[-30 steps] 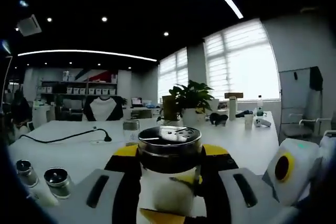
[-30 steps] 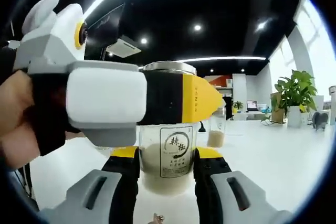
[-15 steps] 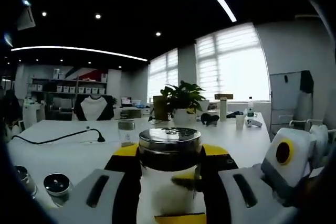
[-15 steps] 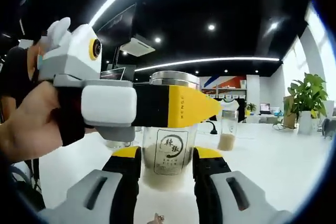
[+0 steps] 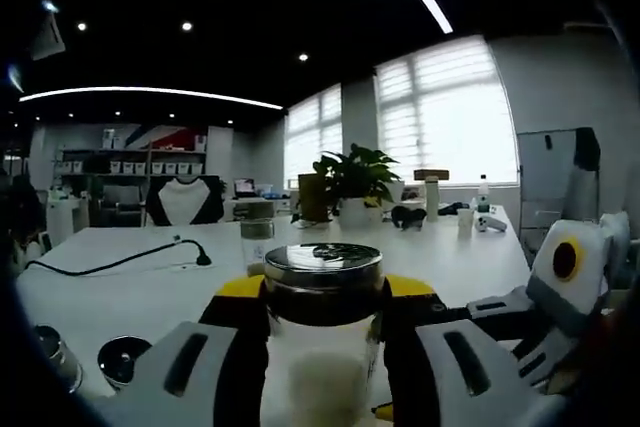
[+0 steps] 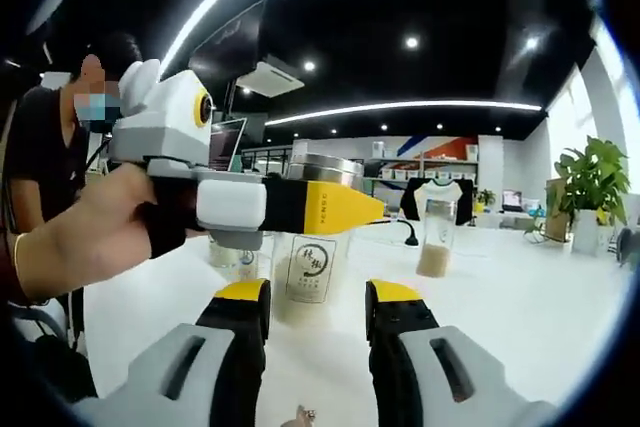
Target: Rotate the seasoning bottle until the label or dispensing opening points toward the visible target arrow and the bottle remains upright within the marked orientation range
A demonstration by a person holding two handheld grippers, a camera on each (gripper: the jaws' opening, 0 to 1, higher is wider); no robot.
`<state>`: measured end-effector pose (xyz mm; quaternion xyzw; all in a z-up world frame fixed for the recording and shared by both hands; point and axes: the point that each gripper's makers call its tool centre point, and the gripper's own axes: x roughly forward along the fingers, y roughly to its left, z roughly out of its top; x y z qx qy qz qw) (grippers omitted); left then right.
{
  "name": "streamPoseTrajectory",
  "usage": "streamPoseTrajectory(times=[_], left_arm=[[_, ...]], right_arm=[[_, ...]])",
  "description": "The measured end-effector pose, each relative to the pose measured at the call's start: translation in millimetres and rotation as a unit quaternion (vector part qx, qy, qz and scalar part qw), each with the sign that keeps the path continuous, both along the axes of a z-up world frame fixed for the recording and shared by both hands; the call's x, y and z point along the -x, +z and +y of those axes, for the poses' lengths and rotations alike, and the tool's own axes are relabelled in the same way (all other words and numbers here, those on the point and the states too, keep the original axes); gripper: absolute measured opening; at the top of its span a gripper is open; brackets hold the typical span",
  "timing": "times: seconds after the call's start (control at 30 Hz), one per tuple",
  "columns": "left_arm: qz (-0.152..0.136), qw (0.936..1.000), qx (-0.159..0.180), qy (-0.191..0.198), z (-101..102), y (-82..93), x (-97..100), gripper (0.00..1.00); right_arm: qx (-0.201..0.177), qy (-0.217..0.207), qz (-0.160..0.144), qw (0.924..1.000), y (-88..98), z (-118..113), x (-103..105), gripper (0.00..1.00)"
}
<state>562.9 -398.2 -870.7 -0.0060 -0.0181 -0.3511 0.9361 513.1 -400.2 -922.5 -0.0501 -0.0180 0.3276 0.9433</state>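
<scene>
Right hand-held gripper (image 6: 315, 302) is backing off: a second ago its jaws were flanking the seasoning bottle (image 6: 310, 262), now the bottle is sitting beyond the tips and the jaws are standing spread, gripping nothing. Left hand-held gripper (image 5: 322, 297) is pinching the bottle (image 5: 322, 337) just under its metal lid, same hold as before.

Left gripper view, left to right: two small metal-capped jars (image 5: 125, 359) are standing on the white surface (image 5: 130, 292), a black cable (image 5: 110, 259) is lying across it, and the right gripper is showing at the right edge.

Right gripper view: a person's hand (image 6: 95, 237) is holding the left gripper (image 6: 345, 209), whose yellow tip is crossing the bottle. Bottle is standing upright on the surface (image 6: 520, 297), label facing this camera. Another jar (image 6: 436, 239) is standing well apart, right of it.
</scene>
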Motion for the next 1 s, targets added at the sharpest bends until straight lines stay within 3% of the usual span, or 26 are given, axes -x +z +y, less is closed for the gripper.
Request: streamPoseTrajectory(times=[0.67,0.87,1.0], left_arm=[[0.014,0.9997,-0.007,-0.016,4.3,-18.6,-4.6,0.45],[0.006,0.9990,-0.030,-0.032,1.1,-19.6,-4.2,0.45],[0.016,0.9977,-0.036,-0.056,1.8,-21.0,-5.8,0.46]], right_arm=[[0.025,-0.012,0.012,0.9995,-7.0,-5.6,-7.9,0.33],[0.015,-0.015,0.010,0.9997,-3.1,-7.4,-12.1,0.33],[0.019,-0.011,0.009,0.9997,-3.2,-6.8,-13.2,0.34]])
